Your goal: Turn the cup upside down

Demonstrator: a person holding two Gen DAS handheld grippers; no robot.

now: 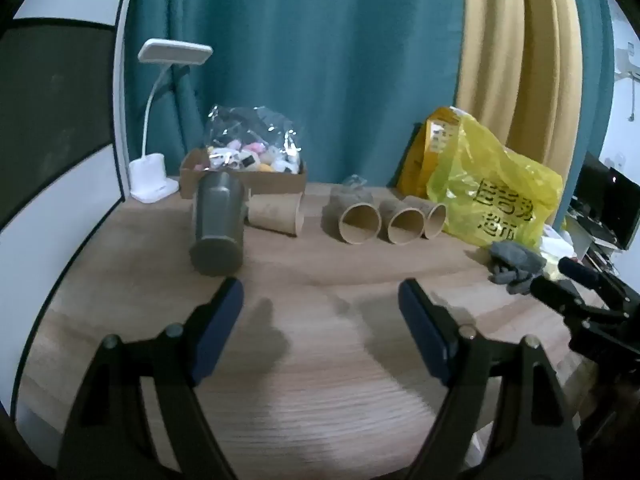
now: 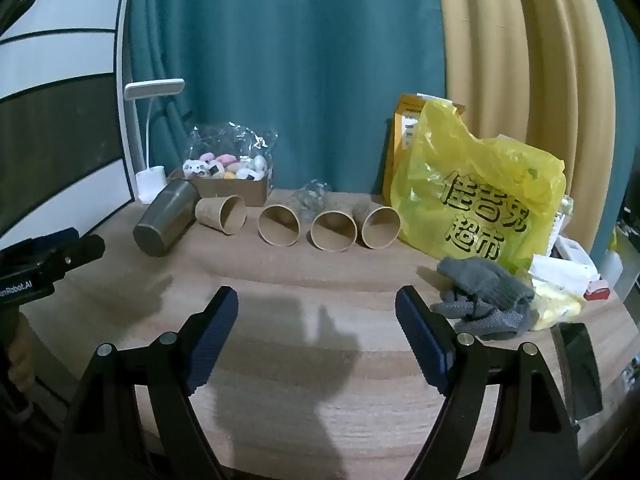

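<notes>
Cup (image 1: 218, 226), the grey metal one, lies on its side just ahead and left of our left gripper (image 1: 320, 320), base toward us, touching neither finger. To its right four paper cups (image 2: 280, 226) lie on the table (image 2: 320, 380), well ahead of our right gripper (image 2: 316, 324). Both grippers hang spread and empty, so we judge the approach is still in hand. Next we would swing the left gripper leftward, straddle the cup's body, close, then tip it mouth-down.
</notes>
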